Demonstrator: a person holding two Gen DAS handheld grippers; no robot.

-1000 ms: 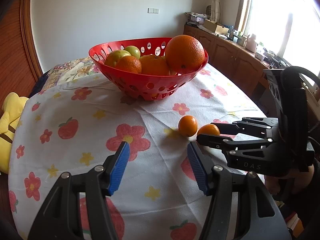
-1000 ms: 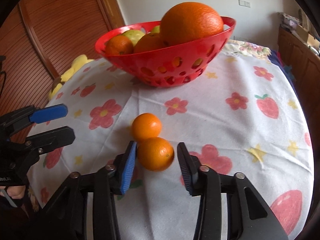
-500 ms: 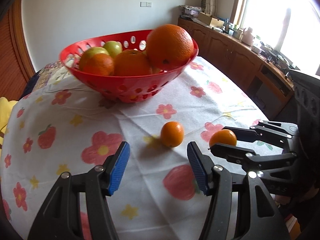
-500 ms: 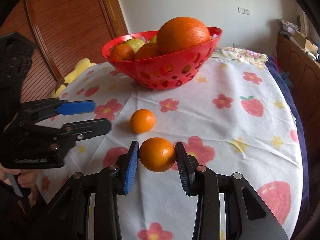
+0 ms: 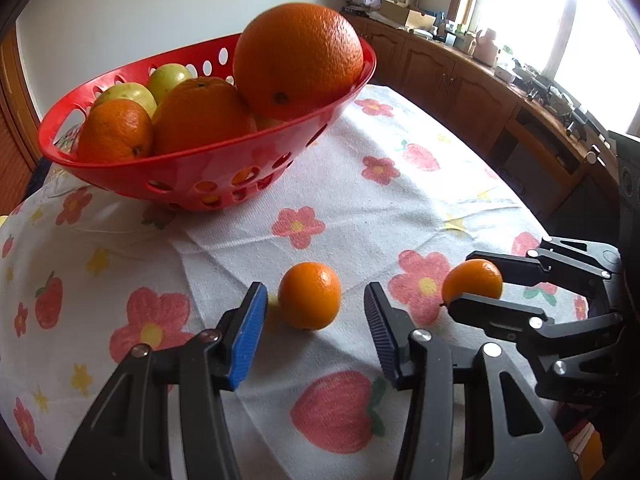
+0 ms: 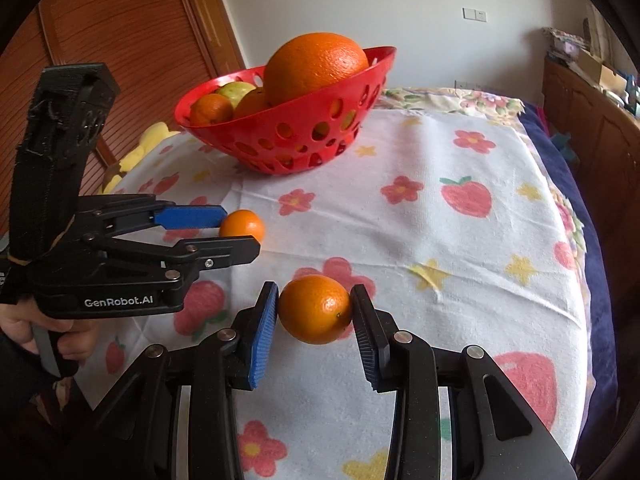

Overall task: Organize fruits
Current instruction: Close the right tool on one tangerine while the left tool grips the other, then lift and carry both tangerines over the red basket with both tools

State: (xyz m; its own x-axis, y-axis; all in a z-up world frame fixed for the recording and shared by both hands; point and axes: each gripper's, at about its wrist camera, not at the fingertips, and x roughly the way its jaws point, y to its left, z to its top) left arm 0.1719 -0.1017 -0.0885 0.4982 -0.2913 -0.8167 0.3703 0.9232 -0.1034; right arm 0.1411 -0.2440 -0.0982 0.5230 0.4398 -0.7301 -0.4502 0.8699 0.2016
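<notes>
In the left wrist view, our left gripper (image 5: 315, 334) was spread wide, its blue pads either side of a small orange (image 5: 309, 295) that sat on the flowered cloth (image 5: 400, 200) covering the counter; neither pad touched the fruit. Just to the right, our right gripper (image 5: 472, 285) had its black fingers pressed on a second small orange (image 5: 472, 281), one finger behind it and one in front. Further back stood the red basket (image 5: 192, 176) holding a large orange (image 5: 298, 60), two medium oranges and two green-yellow fruits (image 5: 170, 76). Wooden cabinets (image 5: 452, 76) ran along the wall under a bright window.

In the right wrist view, our right gripper (image 6: 315, 315) was clamped on its small orange (image 6: 315, 309), both pads touching the peel; whether the fruit was resting on the cloth (image 6: 460, 248) or just above it we could not tell. To the left, our left gripper (image 6: 240, 232) stood apart around the other small orange (image 6: 243, 225), with a blue-padded finger behind the fruit and a black finger in front, and our left hand (image 6: 44, 332) was wrapped round its handle. The red basket (image 6: 296, 140) sat beyond both, well apart from them, with the large orange (image 6: 316, 66) piled highest
</notes>
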